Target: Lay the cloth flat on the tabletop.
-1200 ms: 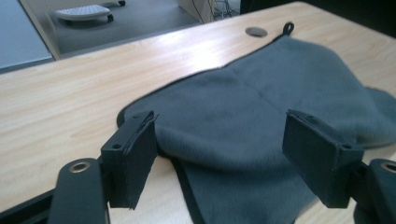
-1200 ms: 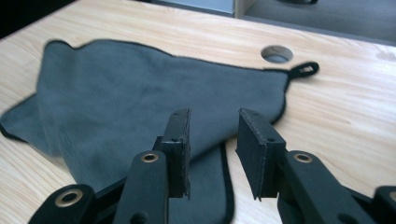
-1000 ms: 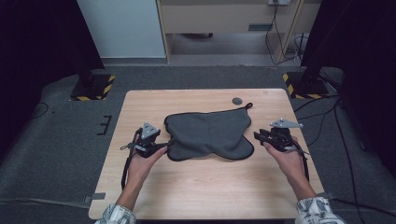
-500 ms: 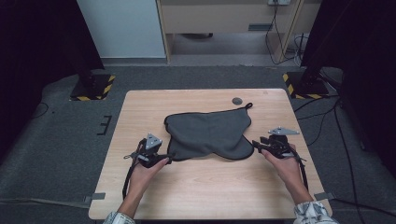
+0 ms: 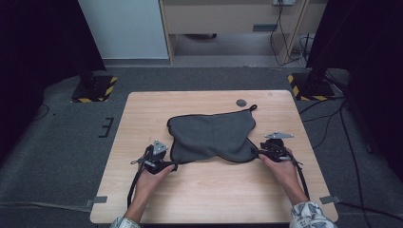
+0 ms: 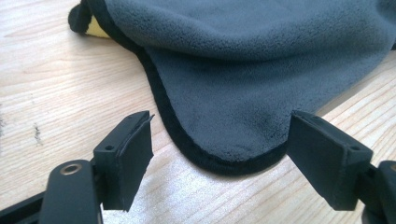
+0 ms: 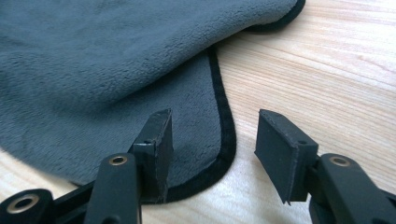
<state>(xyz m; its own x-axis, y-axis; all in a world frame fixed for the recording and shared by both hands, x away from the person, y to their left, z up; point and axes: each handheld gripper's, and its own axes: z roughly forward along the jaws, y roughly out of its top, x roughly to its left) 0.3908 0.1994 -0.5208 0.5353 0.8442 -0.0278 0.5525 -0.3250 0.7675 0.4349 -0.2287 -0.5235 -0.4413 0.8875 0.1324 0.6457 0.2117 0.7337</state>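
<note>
A grey fleece cloth [image 5: 209, 135] with black trim lies partly folded on the wooden table [image 5: 214, 199]. My left gripper [image 5: 172, 165] sits at its near left corner, open. In the left gripper view that rounded corner [image 6: 233, 154] lies flat between the spread jaws of the gripper [image 6: 222, 135], untouched. My right gripper [image 5: 259, 154] is at the near right corner, also open. In the right gripper view the gripper [image 7: 215, 123] straddles the trimmed edge of the cloth [image 7: 93, 70]: one jaw stands over the fleece, the other over bare wood.
A small dark round object [image 5: 241, 102] lies near the table's far edge, beside the cloth's hanging loop [image 5: 253, 108]. A yellow tag [image 6: 100, 30] peeks from under the cloth. Black stands with hazard-striped bases [image 5: 95, 90] flank the table on the floor.
Both grippers have slid toward the person along the cloth's sides and now sit at its near corners. The cloth has barely moved.
</note>
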